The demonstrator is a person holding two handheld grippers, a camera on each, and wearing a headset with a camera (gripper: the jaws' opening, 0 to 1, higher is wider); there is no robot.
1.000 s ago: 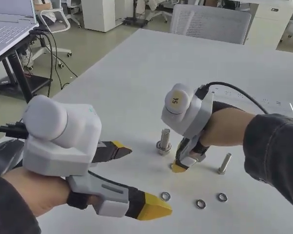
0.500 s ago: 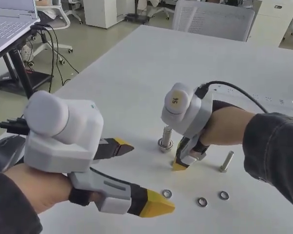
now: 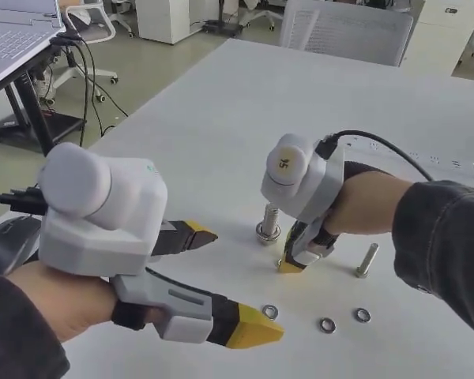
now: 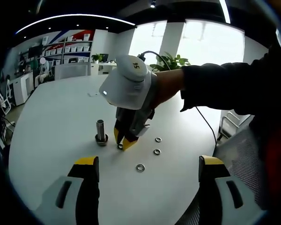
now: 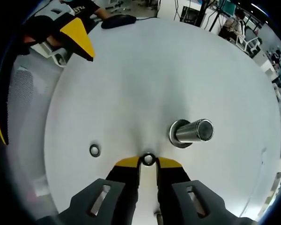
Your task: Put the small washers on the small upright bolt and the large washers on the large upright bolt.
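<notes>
Right gripper (image 5: pixel 149 163) tight on a washer (image 5: pixel 148 159) beside the large upright bolt (image 5: pixel 192 131); left gripper (image 4: pixel 148 161) wide apart.

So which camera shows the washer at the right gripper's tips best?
Right gripper view: the washer sits close up between the right gripper tips. Left gripper view shows it tiny. Head view: the gripper hides it.

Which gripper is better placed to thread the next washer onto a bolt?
Right. The right gripper pinches a washer on the table beside the large upright bolt; the left gripper hangs open, farther off.
</notes>
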